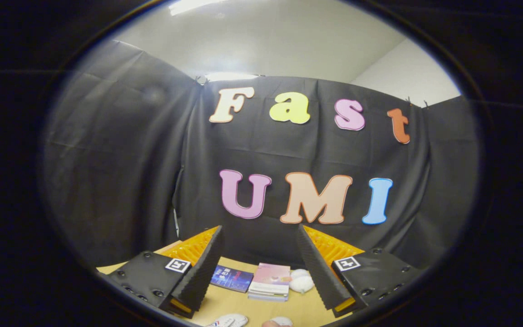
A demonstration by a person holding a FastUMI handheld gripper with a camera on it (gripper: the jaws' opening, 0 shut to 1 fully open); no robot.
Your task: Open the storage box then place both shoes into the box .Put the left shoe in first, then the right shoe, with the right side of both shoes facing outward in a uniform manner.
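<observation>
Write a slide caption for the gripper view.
Open gripper held above a wooden table, empty fingers framing stacked books and white shoes.

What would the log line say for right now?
hand-held gripper: open, empty | between fingers: books on table | shoe near, below fingers | box: unseen | stage: start

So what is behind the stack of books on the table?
Just right of and behind the book stack, small white rounded items lie on the table, then black cloth wall. Their far sides are hidden. The tongs are open, holding nothing.
</observation>
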